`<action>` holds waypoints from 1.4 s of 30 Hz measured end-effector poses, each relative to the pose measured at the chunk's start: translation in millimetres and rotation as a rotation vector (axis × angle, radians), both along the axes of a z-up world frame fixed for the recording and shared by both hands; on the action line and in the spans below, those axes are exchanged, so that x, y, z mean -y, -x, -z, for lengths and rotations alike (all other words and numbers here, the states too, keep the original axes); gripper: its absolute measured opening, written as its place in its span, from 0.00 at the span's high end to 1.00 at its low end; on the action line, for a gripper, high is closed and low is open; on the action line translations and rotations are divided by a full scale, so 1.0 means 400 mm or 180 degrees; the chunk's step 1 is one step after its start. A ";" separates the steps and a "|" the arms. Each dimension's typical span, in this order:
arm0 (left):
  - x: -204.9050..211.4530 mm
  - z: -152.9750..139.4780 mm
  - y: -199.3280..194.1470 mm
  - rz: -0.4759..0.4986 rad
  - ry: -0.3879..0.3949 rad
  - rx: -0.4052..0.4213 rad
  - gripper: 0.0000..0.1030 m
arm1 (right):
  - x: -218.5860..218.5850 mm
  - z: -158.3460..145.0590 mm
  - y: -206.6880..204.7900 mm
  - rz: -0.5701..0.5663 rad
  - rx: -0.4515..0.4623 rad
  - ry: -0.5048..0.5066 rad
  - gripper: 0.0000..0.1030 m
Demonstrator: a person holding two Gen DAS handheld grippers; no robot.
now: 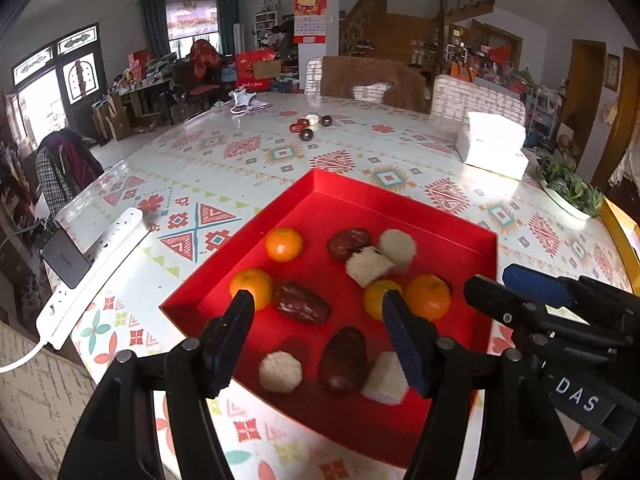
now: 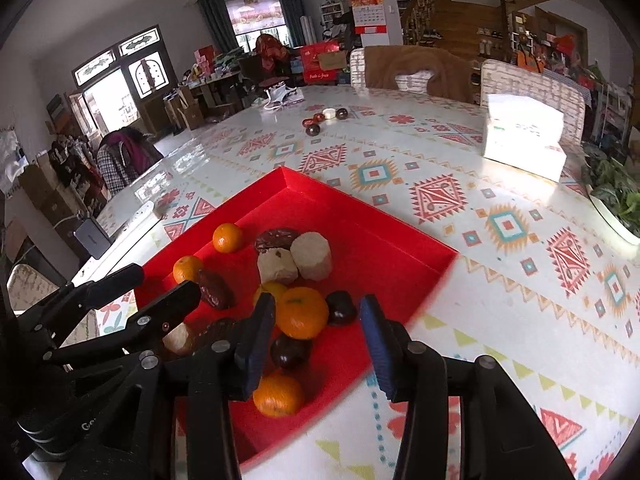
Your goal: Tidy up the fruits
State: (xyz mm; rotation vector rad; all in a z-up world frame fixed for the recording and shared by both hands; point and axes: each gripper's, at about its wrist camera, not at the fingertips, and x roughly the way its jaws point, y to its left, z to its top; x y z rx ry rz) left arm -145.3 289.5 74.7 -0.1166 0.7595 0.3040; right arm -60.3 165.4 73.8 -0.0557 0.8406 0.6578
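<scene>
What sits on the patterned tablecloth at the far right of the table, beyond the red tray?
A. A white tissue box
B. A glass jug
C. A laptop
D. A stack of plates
A: a white tissue box stands on the table past the red tray, near the chairs.

My left gripper (image 1: 316,300) and right gripper (image 2: 318,314) look like matt black plastic with ridged blue pads and small metal pins. The red tray (image 1: 400,200) looks like smooth, matt card. On the table (image 1: 248,136) lies a glossy patterned cover that throws back window light. The oranges (image 1: 284,244) have a faintly pitted shine, the dates (image 1: 302,304) a wrinkled gloss, and the pale chunks (image 1: 280,372) look rough and dull.
</scene>
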 end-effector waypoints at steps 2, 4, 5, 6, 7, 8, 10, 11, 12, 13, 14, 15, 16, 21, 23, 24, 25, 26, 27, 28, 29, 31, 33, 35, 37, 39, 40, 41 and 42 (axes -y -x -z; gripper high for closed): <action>0.023 -0.004 0.008 0.0037 -0.0035 -0.0008 0.35 | 0.021 -0.005 0.007 0.0038 0.0006 -0.0032 0.52; 0.048 -0.005 0.015 0.0077 -0.0063 -0.0021 0.33 | 0.045 -0.009 0.015 0.0083 0.0012 -0.0058 0.51; 0.060 -0.005 0.019 0.0100 -0.0071 -0.0031 0.33 | 0.058 -0.010 0.019 0.0110 0.0012 -0.0074 0.51; 0.073 -0.005 0.023 0.0126 -0.0073 -0.0043 0.33 | 0.074 -0.011 0.024 0.0147 0.0002 -0.0102 0.51; 0.087 -0.004 0.026 0.0154 -0.0077 -0.0055 0.33 | 0.089 -0.011 0.028 0.0179 -0.0011 -0.0130 0.51; 0.098 -0.003 0.029 0.0178 -0.0086 -0.0066 0.33 | 0.105 -0.009 0.033 0.0215 -0.0029 -0.0164 0.51; 0.126 0.001 0.034 0.0239 -0.0107 -0.0095 0.32 | 0.136 -0.004 0.045 0.0281 -0.0059 -0.0205 0.49; 0.142 0.004 0.038 0.0276 -0.0113 -0.0113 0.31 | 0.153 0.000 0.050 0.0313 -0.0069 -0.0210 0.48; 0.154 0.007 0.041 0.0304 -0.0119 -0.0125 0.30 | 0.172 0.004 0.056 0.0349 -0.0075 -0.0213 0.48; 0.169 0.008 0.044 0.0334 -0.0128 -0.0136 0.29 | 0.186 0.007 0.061 0.0375 -0.0079 -0.0217 0.48; 0.188 0.010 0.047 0.0371 -0.0142 -0.0154 0.29 | 0.203 0.010 0.066 0.0407 -0.0086 -0.0225 0.47; 0.201 0.012 0.049 0.0395 -0.0148 -0.0165 0.29 | 0.221 0.013 0.072 0.0442 -0.0093 -0.0235 0.47; 0.210 0.011 0.052 0.0414 -0.0149 -0.0171 0.29 | 0.239 0.016 0.077 0.0474 -0.0097 -0.0244 0.47; 0.265 0.017 0.059 0.0499 -0.0158 -0.0180 0.26 | 0.310 0.031 0.095 0.0590 -0.0104 -0.0266 0.43; 0.282 0.021 0.061 0.0513 -0.0151 -0.0177 0.25 | 0.333 0.037 0.102 0.0616 -0.0116 -0.0280 0.42; 0.287 0.024 0.062 0.0522 -0.0144 -0.0176 0.25 | 0.343 0.041 0.104 0.0630 -0.0122 -0.0283 0.42; 0.294 0.028 0.062 0.0530 -0.0136 -0.0176 0.25 | 0.351 0.043 0.105 0.0641 -0.0125 -0.0281 0.42; 0.300 0.031 0.062 0.0533 -0.0129 -0.0176 0.25 | 0.360 0.047 0.106 0.0657 -0.0127 -0.0272 0.42; 0.304 0.032 0.062 0.0532 -0.0131 -0.0175 0.25 | 0.367 0.049 0.107 0.0666 -0.0127 -0.0267 0.42; 0.304 0.032 0.062 0.0530 -0.0140 -0.0173 0.25 | 0.373 0.050 0.107 0.0675 -0.0127 -0.0263 0.42; 0.310 0.034 0.061 0.0524 -0.0158 -0.0168 0.25 | 0.376 0.052 0.108 0.0684 -0.0125 -0.0260 0.42; 0.318 0.034 0.060 0.0483 -0.0216 -0.0151 0.23 | 0.384 0.054 0.110 0.0704 -0.0122 -0.0259 0.42; 0.320 0.031 0.060 0.0430 -0.0283 -0.0119 0.19 | 0.387 0.053 0.111 0.0712 -0.0113 -0.0258 0.42; 0.317 0.026 0.062 0.0368 -0.0332 -0.0071 0.17 | 0.386 0.055 0.110 0.0730 -0.0089 -0.0238 0.40; 0.311 0.022 0.061 0.0330 -0.0347 -0.0038 0.17 | 0.382 0.061 0.108 0.0738 -0.0082 -0.0215 0.37; 0.302 0.019 0.058 0.0294 -0.0340 -0.0015 0.17 | 0.378 0.067 0.104 0.0730 -0.0097 -0.0199 0.36; 0.297 0.019 0.058 0.0282 -0.0330 -0.0007 0.17 | 0.375 0.071 0.102 0.0725 -0.0110 -0.0194 0.36; 0.292 0.019 0.057 0.0263 -0.0321 0.0006 0.17 | 0.372 0.075 0.100 0.0718 -0.0124 -0.0186 0.36; 0.286 0.018 0.057 0.0239 -0.0316 0.0027 0.17 | 0.368 0.079 0.098 0.0709 -0.0138 -0.0175 0.36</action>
